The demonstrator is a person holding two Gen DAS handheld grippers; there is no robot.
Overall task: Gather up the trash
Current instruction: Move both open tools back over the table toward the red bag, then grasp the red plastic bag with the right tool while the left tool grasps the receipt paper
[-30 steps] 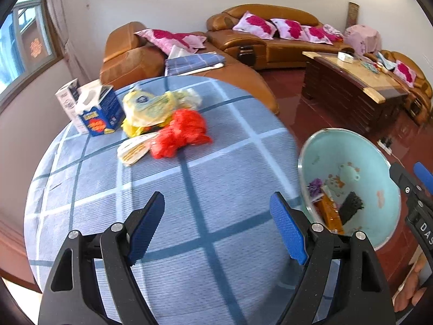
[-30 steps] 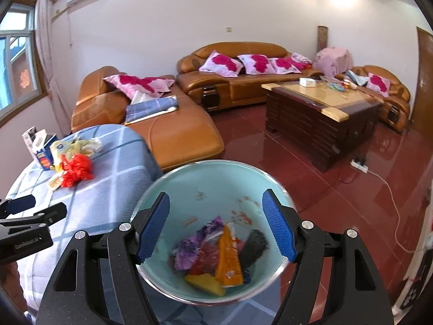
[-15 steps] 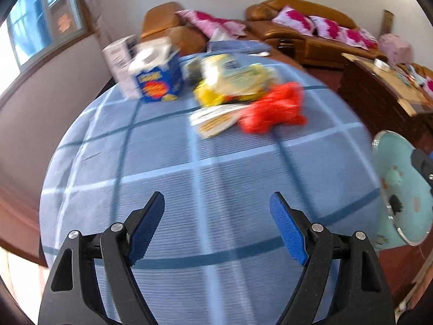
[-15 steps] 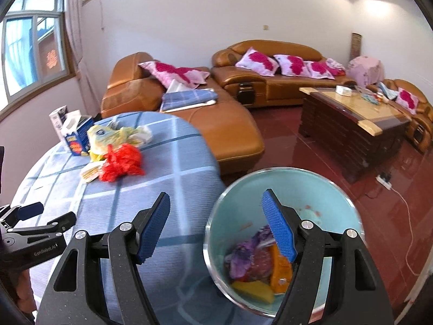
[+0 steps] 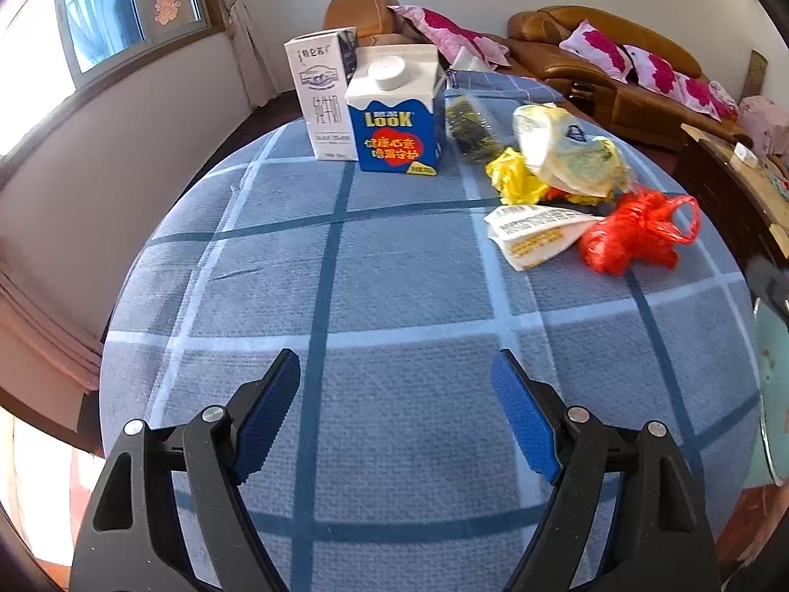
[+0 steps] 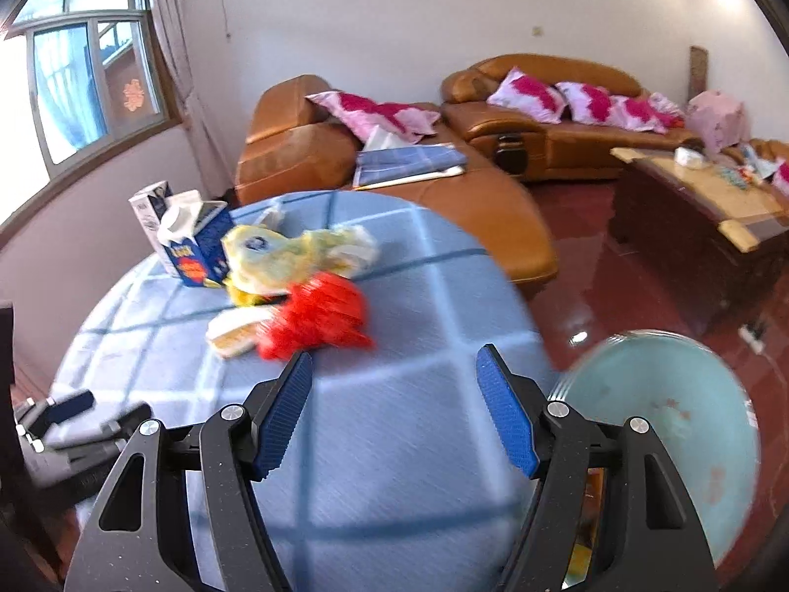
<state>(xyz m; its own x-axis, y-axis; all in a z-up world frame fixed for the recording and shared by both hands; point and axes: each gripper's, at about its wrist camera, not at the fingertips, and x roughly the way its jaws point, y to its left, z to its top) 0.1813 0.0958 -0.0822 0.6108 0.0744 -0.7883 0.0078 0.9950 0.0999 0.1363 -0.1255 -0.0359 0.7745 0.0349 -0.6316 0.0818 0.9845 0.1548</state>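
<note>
Trash lies on a round table with a blue checked cloth (image 5: 394, 296): a blue carton (image 5: 394, 118), a white milk carton (image 5: 323, 98), a dark snack packet (image 5: 468, 123), a yellow-white plastic bag (image 5: 567, 153), a yellow wrapper (image 5: 513, 177), a white-yellow wrapper (image 5: 535, 234) and a red plastic bag (image 5: 636, 234). My left gripper (image 5: 394, 424) is open and empty over the near cloth. My right gripper (image 6: 394, 404) is open and empty, just short of the red bag (image 6: 315, 318). A light-blue bin (image 6: 690, 424) stands beside the table to the right.
Brown leather sofas (image 6: 542, 113) with pink cushions stand behind the table. A dark wooden coffee table (image 6: 690, 207) is on the right over a red glossy floor. A window (image 5: 123, 5) is on the left wall. The left gripper shows in the right wrist view (image 6: 74, 419).
Both grippers swung left, away from the bin and toward the trash on the table. The bin has slid to the right edge of both views. Both stay open.
</note>
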